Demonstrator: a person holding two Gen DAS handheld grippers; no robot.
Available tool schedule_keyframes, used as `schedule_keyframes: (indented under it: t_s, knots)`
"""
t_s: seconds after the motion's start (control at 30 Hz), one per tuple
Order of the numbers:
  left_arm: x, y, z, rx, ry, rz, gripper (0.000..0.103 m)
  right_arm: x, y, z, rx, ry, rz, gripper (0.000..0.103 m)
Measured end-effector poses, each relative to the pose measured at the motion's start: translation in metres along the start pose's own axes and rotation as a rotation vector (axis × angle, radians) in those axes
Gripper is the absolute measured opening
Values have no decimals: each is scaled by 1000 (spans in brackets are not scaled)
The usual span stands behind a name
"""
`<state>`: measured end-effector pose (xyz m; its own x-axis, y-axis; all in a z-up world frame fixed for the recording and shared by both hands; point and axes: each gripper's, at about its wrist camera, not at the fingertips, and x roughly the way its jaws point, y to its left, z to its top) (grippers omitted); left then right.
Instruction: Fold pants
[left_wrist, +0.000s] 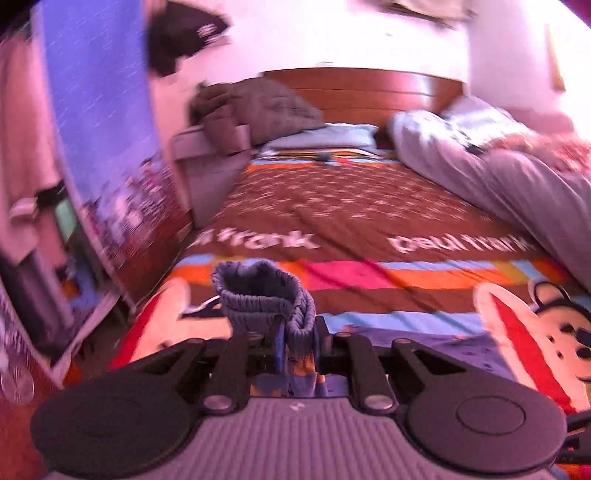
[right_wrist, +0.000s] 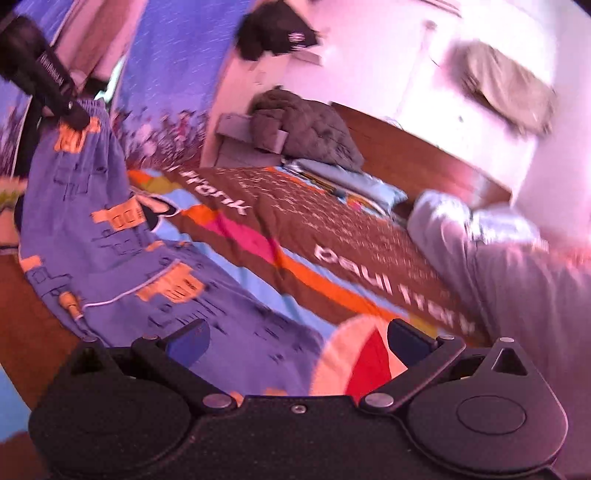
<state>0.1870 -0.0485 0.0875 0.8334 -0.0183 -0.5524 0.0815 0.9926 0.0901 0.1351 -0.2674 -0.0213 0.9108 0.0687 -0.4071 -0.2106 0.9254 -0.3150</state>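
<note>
Across the bed (right_wrist: 332, 236) with its patterned cover hang the blue printed pants (right_wrist: 110, 229), light and limp, clamped at the gathered elastic waistband (left_wrist: 264, 295) by the left tool (left_wrist: 297, 347), while the right tool (right_wrist: 299, 343) stands apart, best taking the waistband's other end.

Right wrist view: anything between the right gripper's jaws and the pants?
No. In the right wrist view the right gripper has open jaws directly over the pants, with the fabric running up to the left gripper.

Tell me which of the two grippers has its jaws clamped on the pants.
The left gripper: its jaws pinch the pants' gathered blue waistband. The right gripper stands open, with nothing pressed between its jaws.
</note>
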Motion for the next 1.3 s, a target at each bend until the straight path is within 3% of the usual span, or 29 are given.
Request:
schedule_keyframes:
  t_s: [0.23,0.4,0.47,0.53,0.6,0.7,0.83,0.97,1.07,1.13,1.2,1.3]
  knots:
    - [9,-109,4,167,15,-72,16,1,-68,-17,247,-19,18,98]
    - [38,-161,-16,140,111,-193,17,7,-107,-24,292,5,-48,96]
    - [53,-176,-28,137,153,-245,25,10,-118,-28,310,19,-67,96]
    - [59,-181,-37,124,191,-294,54,13,-128,-31,331,40,-83,96]
    - [54,-178,-46,85,183,-301,58,16,-136,-33,350,41,-93,96]
    - [40,-161,-54,43,150,-297,73,21,-142,-36,385,49,-88,96]
    - [30,-135,-64,76,123,-245,73,29,-135,-40,436,53,17,98]
    - [35,-126,-71,135,142,-244,73,48,-126,-36,593,73,277,97]
    - [39,-128,-75,182,130,-278,73,76,-119,-30,739,92,476,86]
    - [42,-130,-78,220,123,-288,67,92,-106,-23,715,141,508,67]
    - [48,-132,-80,251,124,-299,57,100,-93,-18,658,169,520,63]
    - [60,-133,-84,249,139,-311,54,110,-84,-20,630,217,528,63]
